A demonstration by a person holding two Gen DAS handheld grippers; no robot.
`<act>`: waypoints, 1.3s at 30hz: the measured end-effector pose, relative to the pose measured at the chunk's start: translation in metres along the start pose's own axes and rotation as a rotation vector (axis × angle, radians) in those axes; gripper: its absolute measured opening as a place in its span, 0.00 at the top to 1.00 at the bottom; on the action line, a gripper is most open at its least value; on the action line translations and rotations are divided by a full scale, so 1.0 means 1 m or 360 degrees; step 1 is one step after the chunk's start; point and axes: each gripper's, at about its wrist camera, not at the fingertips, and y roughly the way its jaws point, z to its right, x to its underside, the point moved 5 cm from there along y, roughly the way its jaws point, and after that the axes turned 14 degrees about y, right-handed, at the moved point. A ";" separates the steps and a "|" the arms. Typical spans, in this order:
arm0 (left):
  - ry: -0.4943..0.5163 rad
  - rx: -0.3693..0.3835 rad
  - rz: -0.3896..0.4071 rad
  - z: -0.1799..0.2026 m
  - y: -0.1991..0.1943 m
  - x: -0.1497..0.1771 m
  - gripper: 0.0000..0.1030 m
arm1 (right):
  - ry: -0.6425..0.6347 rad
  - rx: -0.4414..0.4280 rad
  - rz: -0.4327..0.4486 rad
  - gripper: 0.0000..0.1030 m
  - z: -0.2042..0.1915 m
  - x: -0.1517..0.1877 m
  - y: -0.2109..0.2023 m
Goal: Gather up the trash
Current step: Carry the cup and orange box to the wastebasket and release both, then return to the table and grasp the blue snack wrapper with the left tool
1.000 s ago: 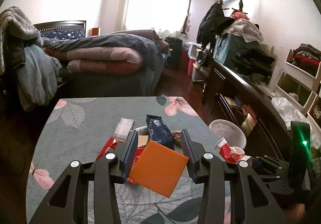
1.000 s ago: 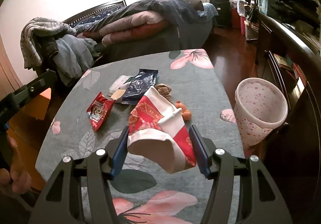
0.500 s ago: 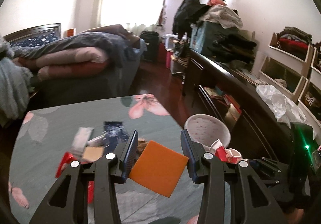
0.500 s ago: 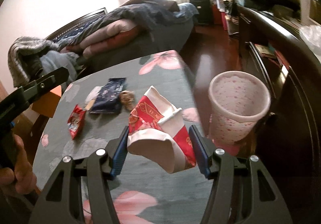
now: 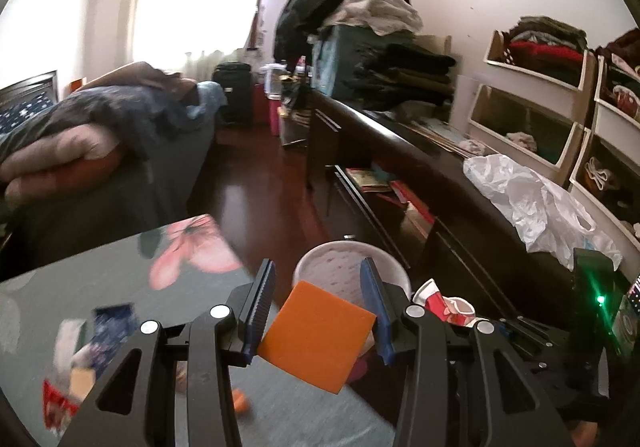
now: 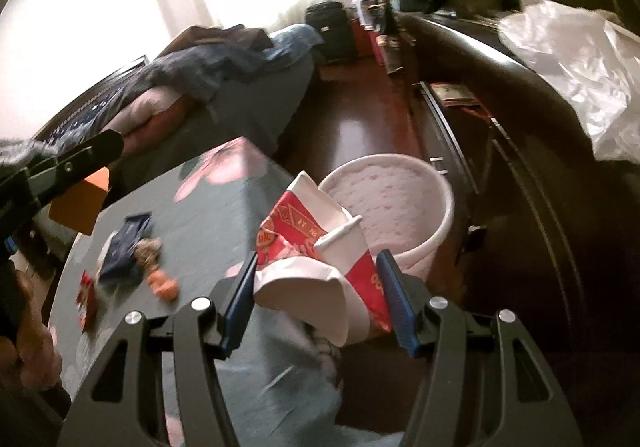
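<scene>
Trash in both tools, left tool (image 5: 318, 311) clamped on orange card (image 5: 316, 335), right tool (image 6: 316, 287) clamped on crumpled red-white carton (image 6: 320, 255), beside pink bin (image 6: 404, 203)

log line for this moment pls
left gripper: shut on orange card | right gripper: shut on carton | bin: on floor past table edge | wrappers: on table

Two grippers, two held scraps, one bin

Left gripper (image 5: 318, 311) carries one orange card (image 5: 316, 335), right gripper (image 6: 316, 299) one red-and-white carton (image 6: 320, 259); one pink-speckled bin (image 6: 404, 199) ahead, about five blurred scraps (image 6: 132, 247) on one table (image 6: 216, 215) leftward.
</scene>
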 end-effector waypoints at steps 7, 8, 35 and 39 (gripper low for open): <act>0.0012 0.0089 -0.0040 0.017 0.061 -0.026 0.57 | 0.0076 0.0051 0.0072 0.42 0.028 -0.035 0.024; 0.0011 0.0091 -0.0052 0.018 0.070 -0.028 0.57 | 0.0083 0.0055 0.0077 0.42 0.031 -0.039 0.028; -0.0121 0.0012 -0.0075 0.002 0.186 -0.051 0.10 | 0.0099 0.0263 0.0079 0.24 0.064 -0.065 0.146; -0.0193 -0.0021 -0.0066 -0.011 0.163 -0.046 0.09 | 0.0108 0.0259 0.0042 0.19 0.059 -0.055 0.134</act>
